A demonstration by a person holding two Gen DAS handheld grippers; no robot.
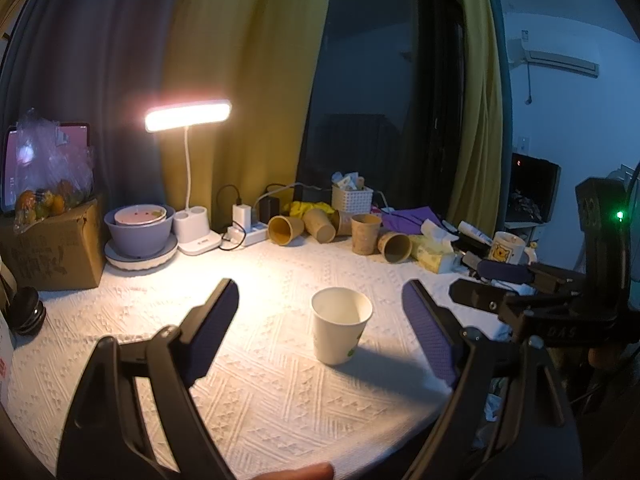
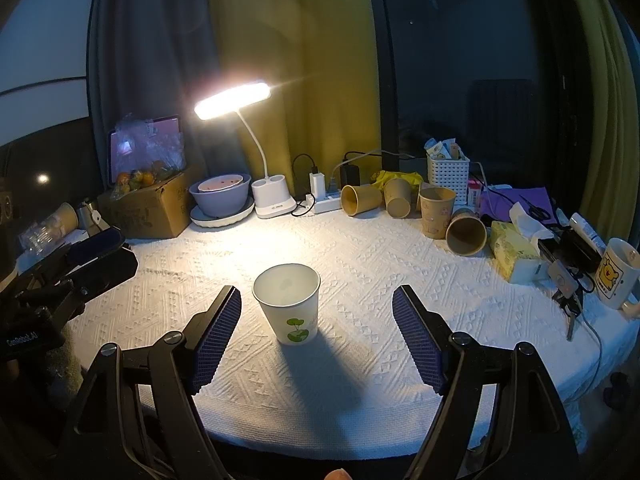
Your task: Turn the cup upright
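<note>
A white paper cup with a green print stands upright, mouth up, on the white textured tablecloth. In the left wrist view it sits between my left gripper's open fingers, nearer the right one. My left gripper is open and empty. In the right wrist view the same cup stands just ahead of the open fingers, closer to the left finger. My right gripper is open and empty. Neither gripper touches the cup. The right gripper also shows at the right edge of the left wrist view.
At the back stand a lit desk lamp, a purple bowl, a cardboard box, a power strip, several brown paper cups, some lying on their sides, a tissue pack and a bear mug.
</note>
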